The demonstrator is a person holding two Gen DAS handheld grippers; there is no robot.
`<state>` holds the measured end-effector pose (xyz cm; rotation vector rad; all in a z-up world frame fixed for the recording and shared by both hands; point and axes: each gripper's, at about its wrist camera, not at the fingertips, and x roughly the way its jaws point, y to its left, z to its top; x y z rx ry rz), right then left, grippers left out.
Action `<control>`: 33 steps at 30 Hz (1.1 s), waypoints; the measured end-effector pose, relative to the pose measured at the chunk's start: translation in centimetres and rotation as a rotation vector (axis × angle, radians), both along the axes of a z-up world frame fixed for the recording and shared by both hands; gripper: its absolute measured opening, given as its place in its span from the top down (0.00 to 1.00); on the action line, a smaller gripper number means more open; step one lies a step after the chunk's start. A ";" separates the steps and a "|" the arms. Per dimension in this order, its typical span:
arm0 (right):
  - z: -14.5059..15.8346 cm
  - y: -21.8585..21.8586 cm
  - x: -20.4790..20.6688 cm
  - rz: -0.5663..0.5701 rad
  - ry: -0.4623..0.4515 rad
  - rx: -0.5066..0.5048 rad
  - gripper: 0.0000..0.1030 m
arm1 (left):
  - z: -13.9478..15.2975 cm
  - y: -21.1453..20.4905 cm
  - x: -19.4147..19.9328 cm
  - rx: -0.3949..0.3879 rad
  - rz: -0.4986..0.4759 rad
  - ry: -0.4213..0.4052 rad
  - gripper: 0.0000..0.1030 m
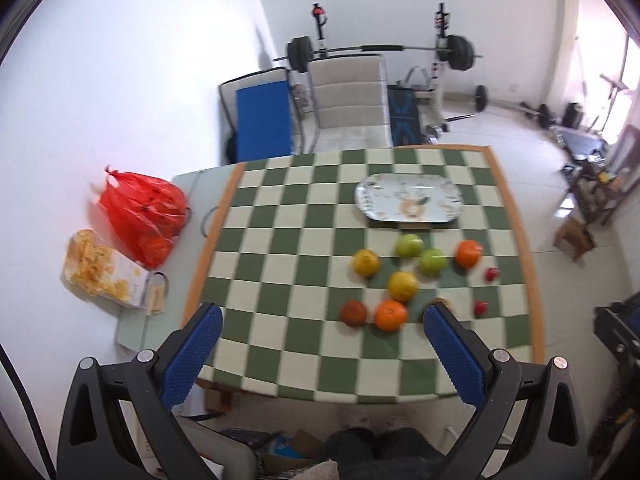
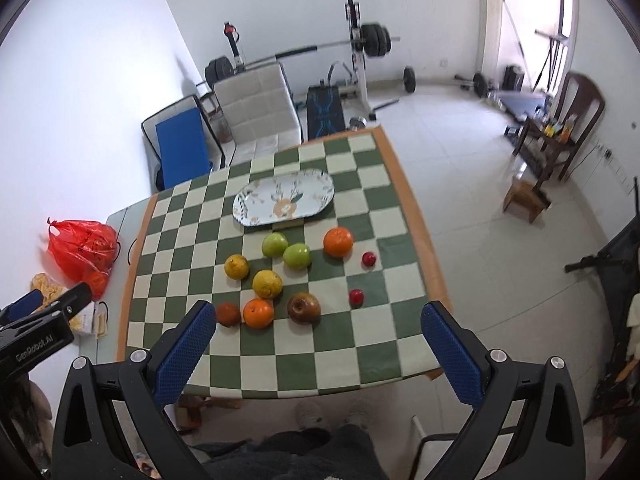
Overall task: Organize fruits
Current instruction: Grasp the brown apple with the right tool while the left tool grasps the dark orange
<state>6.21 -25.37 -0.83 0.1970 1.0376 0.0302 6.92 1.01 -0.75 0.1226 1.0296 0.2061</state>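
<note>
Above the checkered tabletop (image 2: 360, 344) we held both claws, left claw (image 1: 322, 320) and right claw (image 2: 318, 318), released and empty, fruits (image 2: 267, 283) lying beside the plate (image 2: 284, 198)

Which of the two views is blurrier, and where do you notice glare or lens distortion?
Left wrist view: motion blur smears the fruits, such as the green apples. Right wrist view: sharper, the plate pattern is readable. Both views: the fisheye bends the checkered tablecloth, and daylight blows out the right side.

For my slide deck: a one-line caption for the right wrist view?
Open right gripper hovers above loose fruit and an empty plate on a checkered tablecloth.
</note>
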 end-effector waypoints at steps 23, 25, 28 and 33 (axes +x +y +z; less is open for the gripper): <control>-34.9 4.8 14.8 -0.026 0.549 0.117 0.18 | -30.7 8.0 14.3 -0.408 0.118 0.675 0.13; -36.2 5.0 15.1 -0.042 0.577 0.127 0.18 | -32.3 7.7 14.7 -0.443 0.117 0.711 0.14; -37.4 5.2 15.5 -0.062 0.602 0.127 0.18 | -33.7 6.9 15.1 -0.462 0.094 0.735 0.15; -38.8 5.6 16.1 -0.072 0.620 0.149 0.24 | -35.0 5.6 15.1 -0.466 0.053 0.769 0.42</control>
